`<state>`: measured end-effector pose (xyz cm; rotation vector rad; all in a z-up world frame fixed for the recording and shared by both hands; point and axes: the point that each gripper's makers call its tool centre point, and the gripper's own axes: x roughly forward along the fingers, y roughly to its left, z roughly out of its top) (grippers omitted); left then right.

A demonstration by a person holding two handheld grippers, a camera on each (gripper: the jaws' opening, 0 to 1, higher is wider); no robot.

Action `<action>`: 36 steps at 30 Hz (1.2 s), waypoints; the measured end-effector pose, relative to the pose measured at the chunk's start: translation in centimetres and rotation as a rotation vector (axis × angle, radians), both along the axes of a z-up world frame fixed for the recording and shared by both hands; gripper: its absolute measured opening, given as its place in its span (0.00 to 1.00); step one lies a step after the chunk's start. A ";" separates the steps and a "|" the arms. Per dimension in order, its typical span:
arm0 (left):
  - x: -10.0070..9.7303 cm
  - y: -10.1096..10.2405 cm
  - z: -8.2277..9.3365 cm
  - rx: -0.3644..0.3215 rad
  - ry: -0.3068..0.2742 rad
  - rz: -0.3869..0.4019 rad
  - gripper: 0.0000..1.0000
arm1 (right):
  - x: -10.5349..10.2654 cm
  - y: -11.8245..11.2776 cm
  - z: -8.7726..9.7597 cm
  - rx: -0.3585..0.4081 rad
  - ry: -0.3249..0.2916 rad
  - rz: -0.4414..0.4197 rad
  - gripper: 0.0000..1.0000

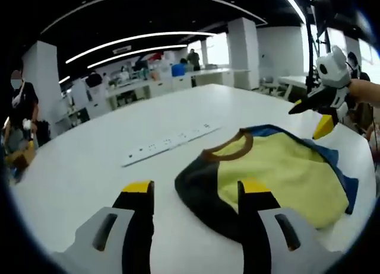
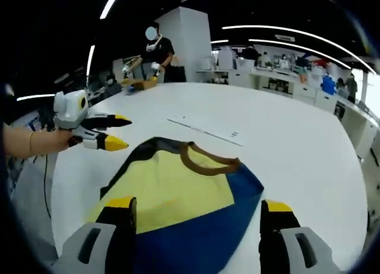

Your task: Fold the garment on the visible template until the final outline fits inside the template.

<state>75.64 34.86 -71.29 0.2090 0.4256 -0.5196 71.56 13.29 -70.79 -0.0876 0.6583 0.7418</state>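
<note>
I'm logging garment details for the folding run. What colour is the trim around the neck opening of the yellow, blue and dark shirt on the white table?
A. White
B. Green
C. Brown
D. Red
C: a brown band rings the neck opening of the yellow, blue and dark shirt, seen in both gripper views.

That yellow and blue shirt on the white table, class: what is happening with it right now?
A person holds a two-jaw tool in each hand over a shirt lying partly folded on a white table. The left tool is open and hangs just above the shirt's dark edge. The right tool is open too, poised over the blue part, gripping nothing. A white power strip lies beyond the shirt. No template outline can be made out.
</note>
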 end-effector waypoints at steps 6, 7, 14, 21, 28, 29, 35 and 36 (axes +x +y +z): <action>-2.3 0.5 -0.7 -0.033 0.044 -0.021 0.62 | -3.1 0.5 0.7 -0.007 0.003 0.064 0.88; -2.8 0.6 -0.7 -0.035 0.048 -0.024 0.63 | -3.9 0.6 0.6 -0.008 0.010 0.081 0.88; -5.2 0.0 -0.7 -0.048 0.057 -0.059 0.64 | -8.1 1.0 -0.3 -0.038 0.041 0.179 0.88; -7.1 -0.9 -1.2 -0.070 0.069 -0.081 0.61 | -12.0 0.8 -1.9 -0.047 0.074 0.223 0.84; -9.0 -2.2 -3.0 -0.060 0.115 -0.102 0.55 | -15.3 1.1 -3.1 -0.052 0.082 0.289 0.67; -9.3 -2.4 -3.4 -0.060 0.120 -0.100 0.54 | -15.9 1.2 -3.3 -0.055 0.086 0.305 0.66; -10.2 -2.7 -4.9 -0.040 0.152 -0.092 0.45 | -17.9 1.3 -4.7 -0.098 0.092 0.354 0.58; -10.3 -2.7 -5.0 -0.052 0.159 -0.080 0.44 | -18.0 1.3 -4.9 -0.101 0.096 0.352 0.56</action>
